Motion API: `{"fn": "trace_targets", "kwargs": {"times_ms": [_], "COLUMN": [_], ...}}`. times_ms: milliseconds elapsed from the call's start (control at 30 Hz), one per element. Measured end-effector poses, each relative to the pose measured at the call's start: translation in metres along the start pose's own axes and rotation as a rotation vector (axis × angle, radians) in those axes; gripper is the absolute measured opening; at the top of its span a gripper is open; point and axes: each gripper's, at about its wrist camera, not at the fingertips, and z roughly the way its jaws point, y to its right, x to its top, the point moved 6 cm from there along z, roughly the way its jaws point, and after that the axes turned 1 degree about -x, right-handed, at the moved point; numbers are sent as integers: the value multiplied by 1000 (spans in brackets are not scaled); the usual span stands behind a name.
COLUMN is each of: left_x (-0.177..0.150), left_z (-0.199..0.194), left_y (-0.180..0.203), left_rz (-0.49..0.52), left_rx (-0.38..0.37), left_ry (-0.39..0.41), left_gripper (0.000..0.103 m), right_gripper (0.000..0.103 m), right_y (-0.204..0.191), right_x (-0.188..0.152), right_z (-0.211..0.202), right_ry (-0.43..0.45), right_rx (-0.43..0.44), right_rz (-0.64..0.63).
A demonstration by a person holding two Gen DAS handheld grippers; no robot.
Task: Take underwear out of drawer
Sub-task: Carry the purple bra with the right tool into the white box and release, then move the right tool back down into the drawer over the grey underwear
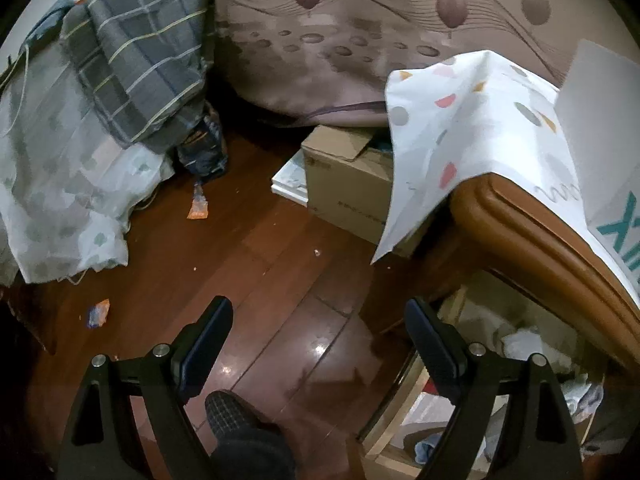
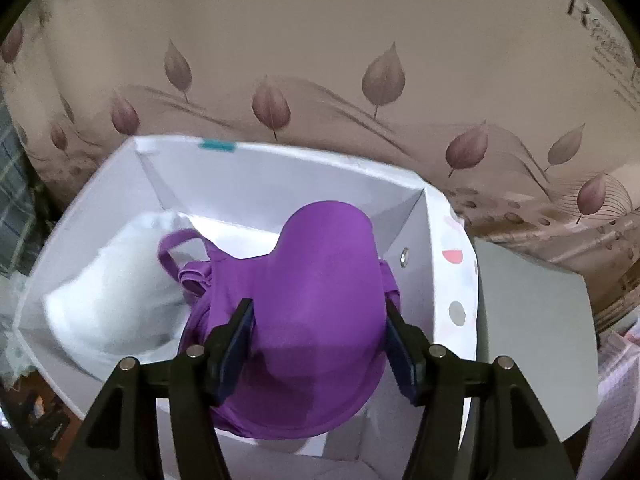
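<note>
Up close, our right gripper (image 2: 320,320) has its fingers either side of the purple bra (image 2: 320,300), seemingly pinching its cup over the white box (image 2: 416,256), while our left gripper (image 1: 320,332) hangs spread and empty above the wooden floor (image 1: 280,248), the open drawer (image 1: 404,404) just to its right. Farther left in the box lies a white bra (image 2: 116,300). We judge we're at the set-down step; next we'd loosen the fingers, then go back to the drawer.
</note>
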Motion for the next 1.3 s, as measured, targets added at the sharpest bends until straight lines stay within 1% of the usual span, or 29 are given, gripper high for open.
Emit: {"fn": "trace_targets", "kwargs": {"times_ms": [67, 200, 300, 400, 467, 567, 667, 833, 933, 967, 1033, 1133, 1233, 1300], "left_x": [0, -1, -1, 0, 0, 0, -2, -7, -10, -11, -14, -21, -29, -35], "left_z": [-1, -3, -7, -13, -16, -19, -23, -27, -30, -32, -34, -38, -41, -42], "left_y": [3, 8, 16, 23, 28, 34, 42, 55, 61, 63, 68, 76, 86, 94], "left_rz": [13, 30, 50, 83, 103, 131, 170, 229, 256, 270, 296, 352, 402, 435], "left_rx": [-2, -22, -55, -67, -75, -91, -113, -143, -167, -179, -198, -212, -252, -279], "left_ry": [4, 10, 21, 45, 61, 74, 83, 91, 94, 100, 99, 101, 89, 80], "left_gripper": [86, 86, 86, 86, 86, 86, 86, 86, 86, 86, 86, 86, 86, 86], "right_gripper": [66, 70, 74, 76, 80, 80, 80, 80, 80, 80, 80, 80, 80, 80], "right_y": [1, 2, -1, -1, -2, -1, 3, 13, 15, 15, 15, 12, 6, 2], "right_x": [-3, -10, -13, -12, -10, -10, -8, -2, -3, -5, -15, -40, -78, -111], "right_z": [11, 27, 28, 23, 14, 8, -4, -43, -76, -84, -103, -121, -124, -117], "right_ry": [-49, -109, -117, -92, -63, -65, -35, 69, 151, 165, 201, 203, 148, 81], "right_rx": [-17, -28, -33, -52, -65, -62, -61, -28, -7, 4, 32, 82, 119, 145], "right_rz": [-11, -14, -28, -32, -34, -31, -8, 33, 23, 17, 6, -40, -111, -158]}}
